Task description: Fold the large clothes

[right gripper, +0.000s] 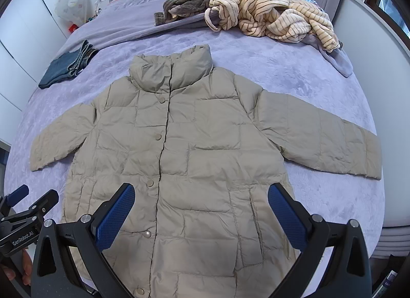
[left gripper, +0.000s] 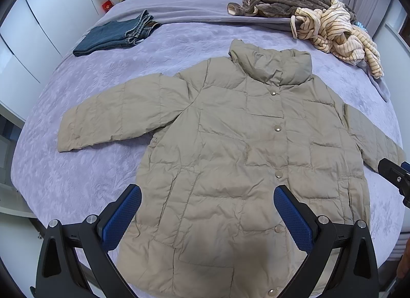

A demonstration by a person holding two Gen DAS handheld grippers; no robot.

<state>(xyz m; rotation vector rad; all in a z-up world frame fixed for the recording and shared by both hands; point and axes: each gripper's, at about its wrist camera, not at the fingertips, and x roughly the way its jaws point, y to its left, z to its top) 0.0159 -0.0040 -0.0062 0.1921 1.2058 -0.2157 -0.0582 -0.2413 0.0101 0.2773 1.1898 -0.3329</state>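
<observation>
Both views cut off the beige puffer jacket (left gripper: 243,157) at its hem, behind the fingers. It lies flat, front up and snapped shut, sleeves spread on the purple bed (left gripper: 77,170). Left gripper (left gripper: 207,211) and right gripper (right gripper: 201,211) hover over its lower half, fingers wide apart, holding nothing. Bare bedcover flanks both sleeves; folded jeans (left gripper: 115,34) and heaped clothes (right gripper: 269,11) lie beyond.

The left gripper (left gripper: 207,211) hangs wide open over the bottom half of a puffy tan snap-button coat (left gripper: 230,157), spread flat on the purple fuzzy bedspread (left gripper: 77,175). Folded blue jeans (left gripper: 115,35) lie far ahead, left.
</observation>
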